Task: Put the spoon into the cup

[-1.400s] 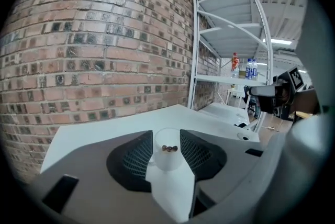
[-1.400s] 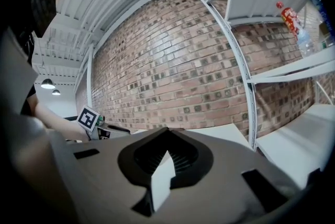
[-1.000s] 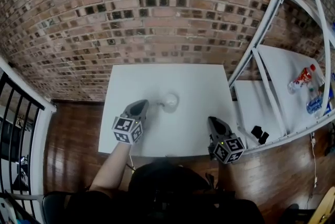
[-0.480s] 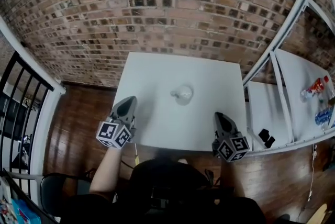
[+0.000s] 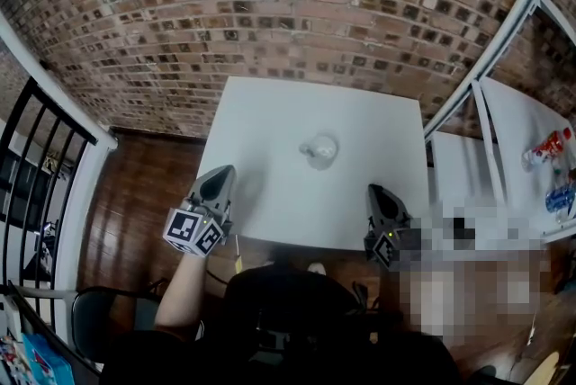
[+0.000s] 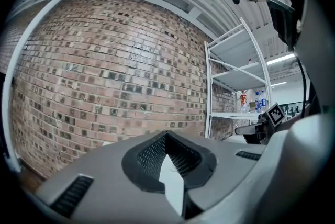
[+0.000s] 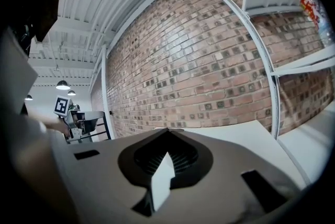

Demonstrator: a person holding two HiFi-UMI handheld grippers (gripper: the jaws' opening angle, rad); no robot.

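A small pale cup (image 5: pixel 321 150) stands near the middle of the white table (image 5: pixel 270 113). A short pale piece, which looks like the spoon's handle, pokes over its left rim; it is too small to be sure. My left gripper (image 5: pixel 221 171) hovers over the table's left front corner, well left of the cup, shut and with nothing in it (image 6: pixel 167 134). Over the front right corner, my right gripper (image 5: pixel 375 191) points toward the wall, its jaws also shut and holding nothing (image 7: pixel 167 131). Neither gripper view shows the cup.
A brick wall (image 5: pixel 270 5) rises just behind the table. A white shelving rack (image 5: pixel 490 59) stands to the right, with bottles (image 5: pixel 551 145) on a shelf. A black railing (image 5: pixel 36 158) and a wooden floor (image 5: pixel 135 194) lie to the left.
My left gripper has drawn away from the cup, leftward and back to the table's left front corner. The right gripper has barely shifted. The cup stays where it was.
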